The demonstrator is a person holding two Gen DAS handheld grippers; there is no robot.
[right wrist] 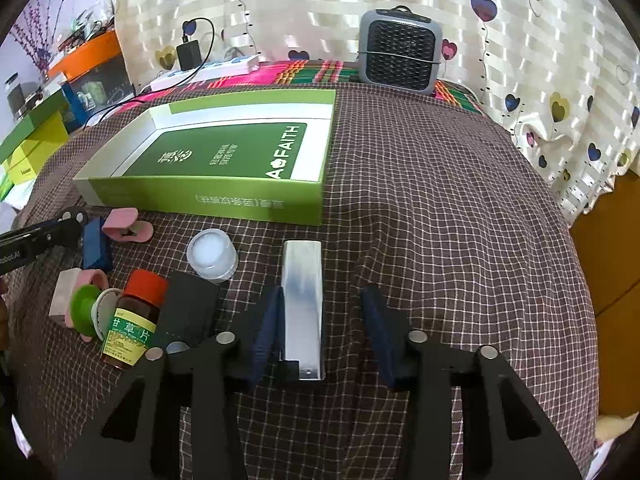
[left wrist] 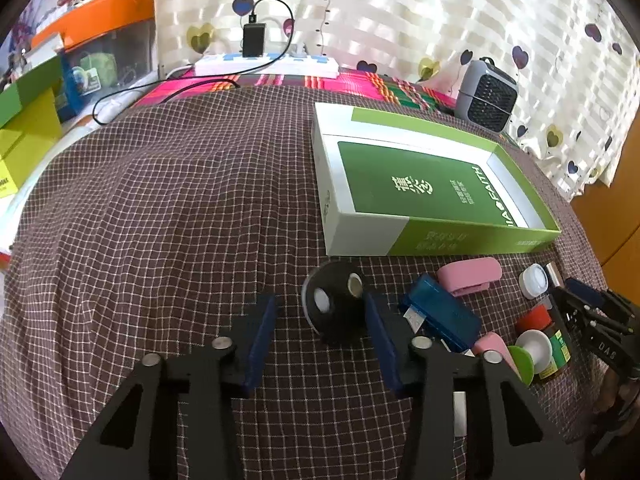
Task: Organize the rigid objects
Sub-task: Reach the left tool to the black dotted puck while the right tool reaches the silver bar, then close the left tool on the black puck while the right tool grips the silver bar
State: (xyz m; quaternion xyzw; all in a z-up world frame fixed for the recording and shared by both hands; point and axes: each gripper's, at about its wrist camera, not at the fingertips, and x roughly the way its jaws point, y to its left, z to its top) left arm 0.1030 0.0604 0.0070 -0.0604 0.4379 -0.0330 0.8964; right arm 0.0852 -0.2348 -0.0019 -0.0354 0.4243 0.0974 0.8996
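Observation:
An open green-and-white box (left wrist: 360, 236) (right wrist: 200, 200) lies on the checked cloth, with small items in front of it. My left gripper (left wrist: 320, 300) is open. A black round piece (left wrist: 336, 308) lies by its right finger, with a gap on the left side. A blue case (left wrist: 440, 316), a pink stapler (left wrist: 468, 276), a white jar (left wrist: 534, 280) and a red-capped brown bottle (right wrist: 132, 316) lie to the right. My right gripper (right wrist: 324, 292) is open around a silver block (right wrist: 302, 296). The block lies against the left finger, with a gap to the right one.
A grey fan (right wrist: 400, 52) stands at the back by the heart-print curtain. A power strip with a black charger (left wrist: 254, 40) lies at the rear. Green boxes (left wrist: 24, 120) and an orange-lidded bin (left wrist: 100, 12) stand at the left, and wooden furniture (right wrist: 608, 248) at the right.

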